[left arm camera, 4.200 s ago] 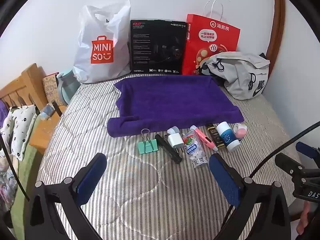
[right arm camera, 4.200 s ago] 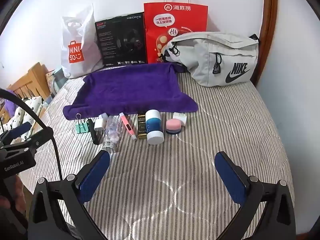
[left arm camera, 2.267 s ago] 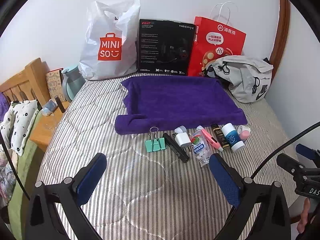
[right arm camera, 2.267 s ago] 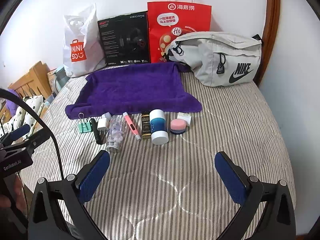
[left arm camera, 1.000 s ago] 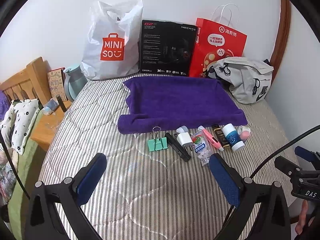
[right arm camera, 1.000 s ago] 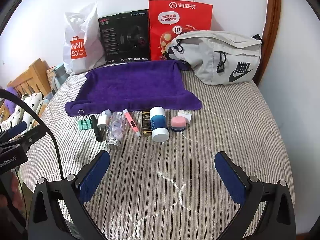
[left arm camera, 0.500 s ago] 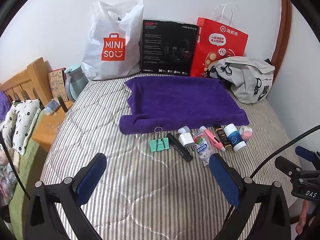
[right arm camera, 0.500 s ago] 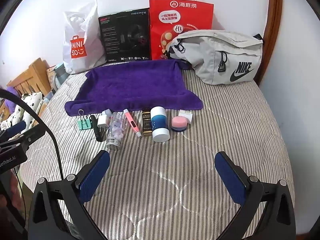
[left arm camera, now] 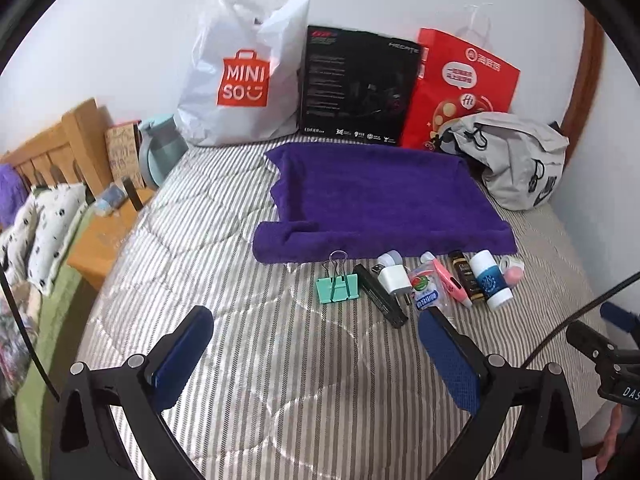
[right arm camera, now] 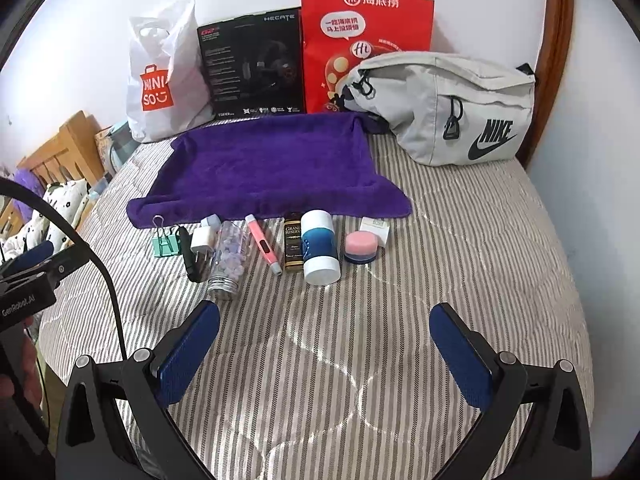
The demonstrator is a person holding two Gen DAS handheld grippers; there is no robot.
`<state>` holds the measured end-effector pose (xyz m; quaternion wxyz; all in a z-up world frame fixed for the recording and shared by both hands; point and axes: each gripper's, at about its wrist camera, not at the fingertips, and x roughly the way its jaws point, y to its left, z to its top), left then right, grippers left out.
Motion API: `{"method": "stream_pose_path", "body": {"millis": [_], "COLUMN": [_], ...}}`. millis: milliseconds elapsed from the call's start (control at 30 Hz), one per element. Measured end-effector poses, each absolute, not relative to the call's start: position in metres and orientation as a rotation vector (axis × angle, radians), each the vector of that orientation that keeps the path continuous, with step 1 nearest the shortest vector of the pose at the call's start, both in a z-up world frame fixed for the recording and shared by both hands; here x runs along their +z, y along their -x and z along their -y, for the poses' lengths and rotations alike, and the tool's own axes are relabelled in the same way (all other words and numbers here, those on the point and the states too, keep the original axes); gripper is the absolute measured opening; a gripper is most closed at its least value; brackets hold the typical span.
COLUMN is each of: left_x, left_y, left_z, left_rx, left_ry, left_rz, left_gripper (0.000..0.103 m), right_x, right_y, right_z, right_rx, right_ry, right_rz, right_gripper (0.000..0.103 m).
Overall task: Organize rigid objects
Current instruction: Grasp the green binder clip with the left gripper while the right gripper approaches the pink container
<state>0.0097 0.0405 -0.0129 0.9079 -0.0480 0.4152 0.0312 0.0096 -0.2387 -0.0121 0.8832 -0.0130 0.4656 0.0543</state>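
A row of small rigid objects is laid out on the striped quilted bedcover (right arm camera: 460, 248), well ahead of both grippers and touched by neither. The left gripper (left arm camera: 316, 354) and the right gripper (right arm camera: 325, 354) are each held with the blue-padded jaws spread wide and nothing between them. From left to right the row is made up of a mint-green metal binder clip (right arm camera: 165, 242), a slim black bar (right arm camera: 189, 258), a white plug adapter (right arm camera: 202, 241), a clear cylindrical jar of pale tablets (right arm camera: 230, 258), a pink pen-shaped tool (right arm camera: 264, 245), a dark gold-lettered box (right arm camera: 293, 246), a white-and-blue cylindrical container (right arm camera: 319, 246), a round pink-lidded pot (right arm camera: 361, 247) and a small white box (right arm camera: 376, 227). Just behind the row a plush purple towel (right arm camera: 268, 168) is spread flat. Against the white wall are stood a white plastic shopping bag (right arm camera: 162, 76), a black carton (right arm camera: 252, 64), a red paper bag (right arm camera: 360, 36) and a grey fabric waist bag (right arm camera: 448, 106).
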Motion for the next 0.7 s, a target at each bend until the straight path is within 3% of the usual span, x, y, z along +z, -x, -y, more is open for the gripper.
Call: {"method": "stream_pose_path", "body": {"millis": [700], "left_x": [-0.116], "left_y": [-0.095], "left_z": [-0.03], "left_rx": [0.123], "left_ry": [0.109], "left_rz": [-1.027], "left_gripper": [0.102], "right_x": [-0.08], "right_y": [-0.049], "right_z": [0.262], "right_rx": [0.11], "right_ry": [0.051], "right_rz": [-1.097], "right_gripper": [0.103]}}
